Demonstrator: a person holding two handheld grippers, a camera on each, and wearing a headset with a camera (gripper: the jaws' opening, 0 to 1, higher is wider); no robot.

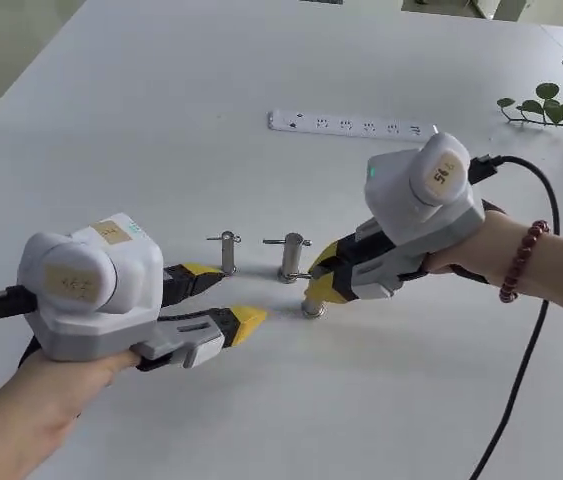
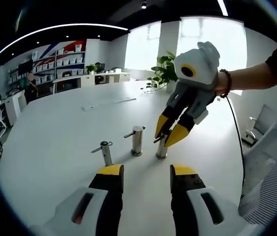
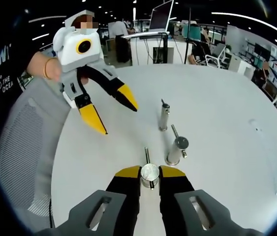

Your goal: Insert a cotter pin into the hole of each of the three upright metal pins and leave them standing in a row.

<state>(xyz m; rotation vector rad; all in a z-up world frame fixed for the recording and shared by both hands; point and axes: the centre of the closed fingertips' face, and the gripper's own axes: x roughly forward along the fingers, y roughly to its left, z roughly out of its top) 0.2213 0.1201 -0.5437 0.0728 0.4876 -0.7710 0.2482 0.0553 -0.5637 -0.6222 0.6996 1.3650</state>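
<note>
White matte table [image 1: 161,120], bare and broad toward 9, 11 and 6 o'clock of the work, its edge far off at 10 o'clock; free room on every side of the row.

Three short upright steel pins [image 2: 137,141] with round flat heads, in a slanted row at centre: far pin [image 1: 228,254], middle pin [image 1: 290,260], near pin [image 1: 313,307], close together, not touching.

Three slim cotter pins:
- far cotter pin [image 1: 223,238], crosswise through the far pin's head
- middle cotter pin [image 1: 286,241], likewise through the middle pin's head
- third cotter pin [image 3: 146,153], jutting from the near pin's head toward 12 o'clock in the right gripper view; how deep, impossible to tell

Two hand-held grippers with yellow-tipped black fingers:
- Left gripper [image 1: 233,293] at 8 o'clock of the row, fingers [image 2: 111,170] spread wide and empty, short of the far pin.
- Right gripper [image 1: 319,278] in from 3 o'clock, fingers [image 3: 128,173] narrow, flanking the near pin's head on both sides; pressing or merely beside, impossible to tell.

One white power strip [image 1: 351,125] at 12 o'clock, well apart. One green plant sprig [image 1: 551,100] at 2 o'clock. One black cable [image 1: 531,330] at 4 o'clock.

Open-plan office around, with bright windows [image 2: 143,46] and a grey mesh chair back [image 2: 271,167].
</note>
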